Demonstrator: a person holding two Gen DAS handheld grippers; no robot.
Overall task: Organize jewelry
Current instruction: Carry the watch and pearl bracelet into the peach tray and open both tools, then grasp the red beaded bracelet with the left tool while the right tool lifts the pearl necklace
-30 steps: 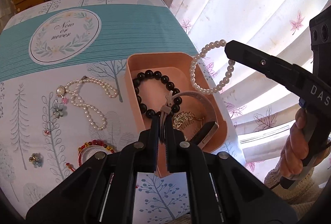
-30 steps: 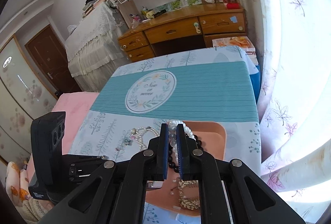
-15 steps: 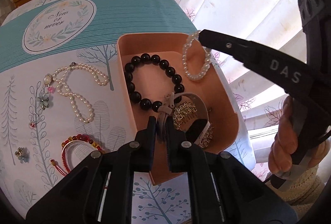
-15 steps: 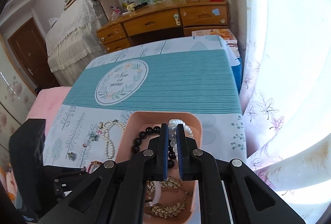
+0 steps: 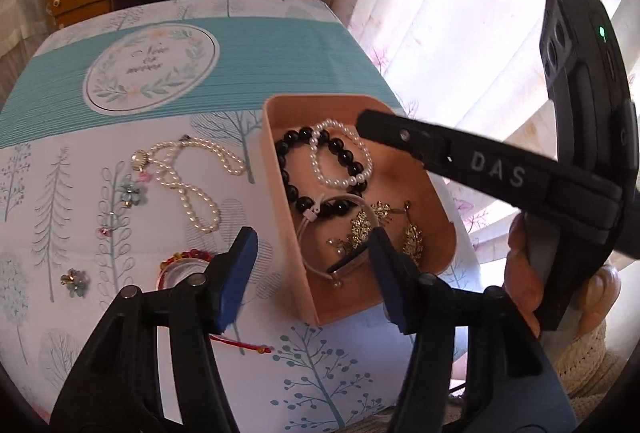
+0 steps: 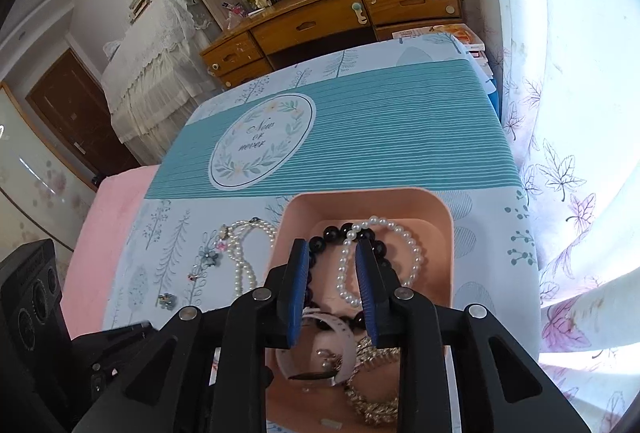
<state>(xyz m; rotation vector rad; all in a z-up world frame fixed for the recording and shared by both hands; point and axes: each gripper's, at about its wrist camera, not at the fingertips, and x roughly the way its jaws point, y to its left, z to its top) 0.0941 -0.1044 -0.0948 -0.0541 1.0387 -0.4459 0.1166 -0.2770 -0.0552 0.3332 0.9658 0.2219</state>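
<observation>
The pearl bracelet (image 6: 380,257) lies flat in the pink box (image 6: 450,233), overlapping the black bead bracelet (image 5: 296,169), beside gold earrings (image 5: 412,237). Both grippers, left (image 5: 312,253) and right (image 6: 332,265), have just opened, holding nothing.

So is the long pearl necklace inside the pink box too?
No, the long pearl necklace lies on the tablecloth beside the pink box, not in it.

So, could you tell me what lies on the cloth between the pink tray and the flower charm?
In the left wrist view, the long pearl necklace lies on the cloth between the pink tray and the flower charm; nothing else lies there.
</observation>
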